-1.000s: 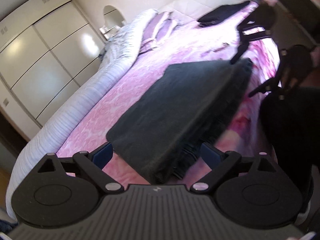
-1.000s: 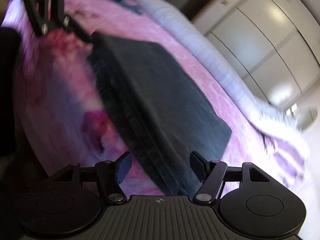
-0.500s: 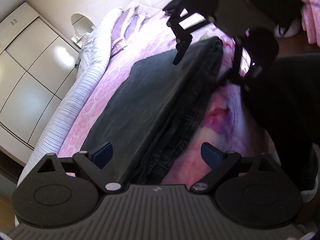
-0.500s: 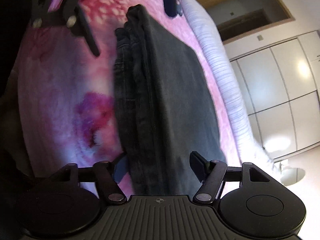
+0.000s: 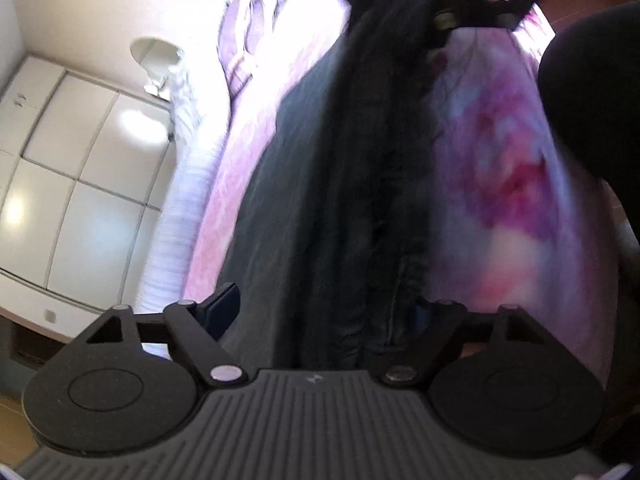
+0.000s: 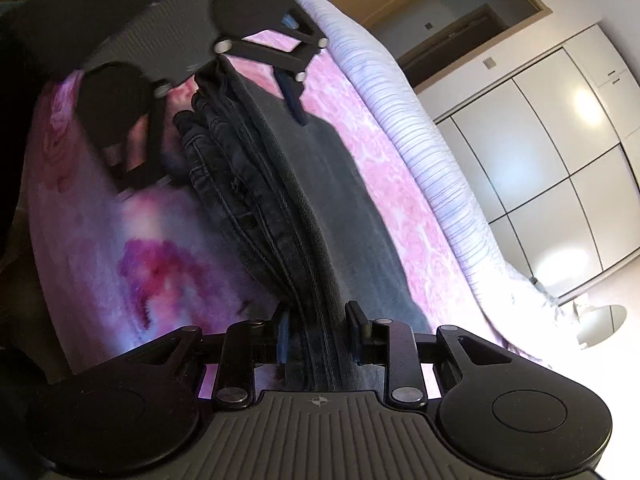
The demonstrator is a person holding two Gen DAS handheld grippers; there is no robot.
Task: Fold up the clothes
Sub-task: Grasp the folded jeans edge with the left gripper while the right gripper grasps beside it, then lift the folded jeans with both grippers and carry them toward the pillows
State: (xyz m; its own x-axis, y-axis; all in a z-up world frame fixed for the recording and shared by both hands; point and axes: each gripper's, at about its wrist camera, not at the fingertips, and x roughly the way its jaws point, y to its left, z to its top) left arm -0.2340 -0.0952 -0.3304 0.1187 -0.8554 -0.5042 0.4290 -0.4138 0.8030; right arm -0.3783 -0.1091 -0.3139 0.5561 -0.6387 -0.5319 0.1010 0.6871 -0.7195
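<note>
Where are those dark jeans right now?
The folded jeans lie on the pink bedspread, near its edge. The right gripper is clamped on one end; the left gripper straddles the other, jaws open.

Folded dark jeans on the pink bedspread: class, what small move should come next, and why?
Probably close the left gripper. The right gripper already pinches its end of the folded jeans, while the left one's fingers straddle the other end, open, so only one end is held on the bedspread.
</note>
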